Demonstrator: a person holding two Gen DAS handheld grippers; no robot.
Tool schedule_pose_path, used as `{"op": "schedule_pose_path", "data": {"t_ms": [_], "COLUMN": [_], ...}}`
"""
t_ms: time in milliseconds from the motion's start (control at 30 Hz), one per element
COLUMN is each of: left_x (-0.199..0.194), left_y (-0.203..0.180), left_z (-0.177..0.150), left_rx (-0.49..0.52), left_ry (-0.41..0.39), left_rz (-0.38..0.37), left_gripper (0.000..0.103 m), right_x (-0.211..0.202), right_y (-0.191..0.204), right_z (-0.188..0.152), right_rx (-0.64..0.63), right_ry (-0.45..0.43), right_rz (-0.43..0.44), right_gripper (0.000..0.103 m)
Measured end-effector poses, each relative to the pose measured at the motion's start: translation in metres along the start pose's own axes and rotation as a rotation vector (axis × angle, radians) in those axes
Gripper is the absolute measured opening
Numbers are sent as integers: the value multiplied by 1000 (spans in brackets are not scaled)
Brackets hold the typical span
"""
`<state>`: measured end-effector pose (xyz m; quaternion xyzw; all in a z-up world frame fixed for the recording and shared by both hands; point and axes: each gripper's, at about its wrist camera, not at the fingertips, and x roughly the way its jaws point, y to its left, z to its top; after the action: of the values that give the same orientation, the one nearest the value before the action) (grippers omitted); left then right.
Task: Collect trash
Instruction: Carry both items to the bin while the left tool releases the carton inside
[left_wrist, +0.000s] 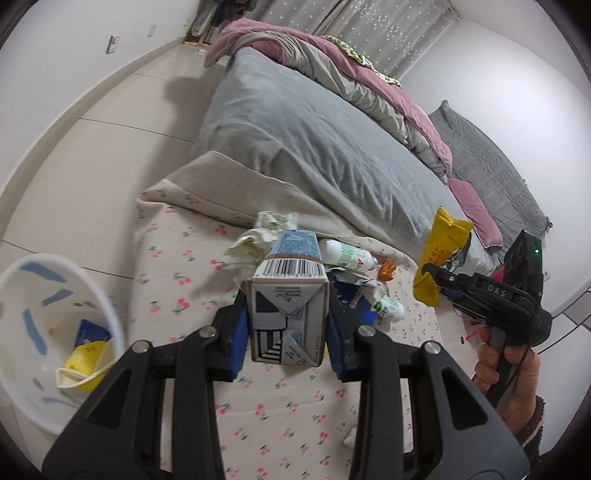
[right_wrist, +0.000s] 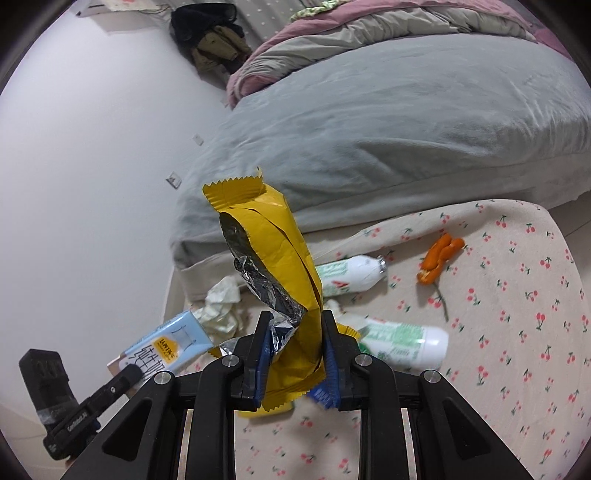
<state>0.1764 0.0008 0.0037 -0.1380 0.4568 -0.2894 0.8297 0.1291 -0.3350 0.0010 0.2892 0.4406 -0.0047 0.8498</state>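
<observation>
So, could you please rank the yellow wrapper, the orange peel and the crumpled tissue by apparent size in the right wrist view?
1. yellow wrapper, though nearness to the camera inflates it
2. crumpled tissue
3. orange peel

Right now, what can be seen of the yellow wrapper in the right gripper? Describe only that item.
The yellow wrapper is a long, empty-looking snack packet with zigzag-cut ends and a crinkled silver foil lining showing where one side is torn open. It stands nearly upright, its lower part pinched between the blue pads of the right gripper, its top end free above the cherry-print cover. In the left wrist view it hangs clear of the bedding. Nothing else touches it.
</observation>
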Motion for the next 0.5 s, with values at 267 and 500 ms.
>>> {"op": "schedule_pose_path", "data": {"t_ms": [267,500], "left_x": [-31,-56], "left_y": [29,59], "left_z": [-12,-23], "left_rx": [-25,-52], "left_ry": [-27,-43], "left_rz": [69,149], "left_gripper": [38,38], "right_x": [10,28], "right_y": [41,80], "right_z": [-20,-39], "right_rx": [-77,-155], "right_ry": [30,73], "right_rz": [29,57], "right_gripper": [26,26]}}
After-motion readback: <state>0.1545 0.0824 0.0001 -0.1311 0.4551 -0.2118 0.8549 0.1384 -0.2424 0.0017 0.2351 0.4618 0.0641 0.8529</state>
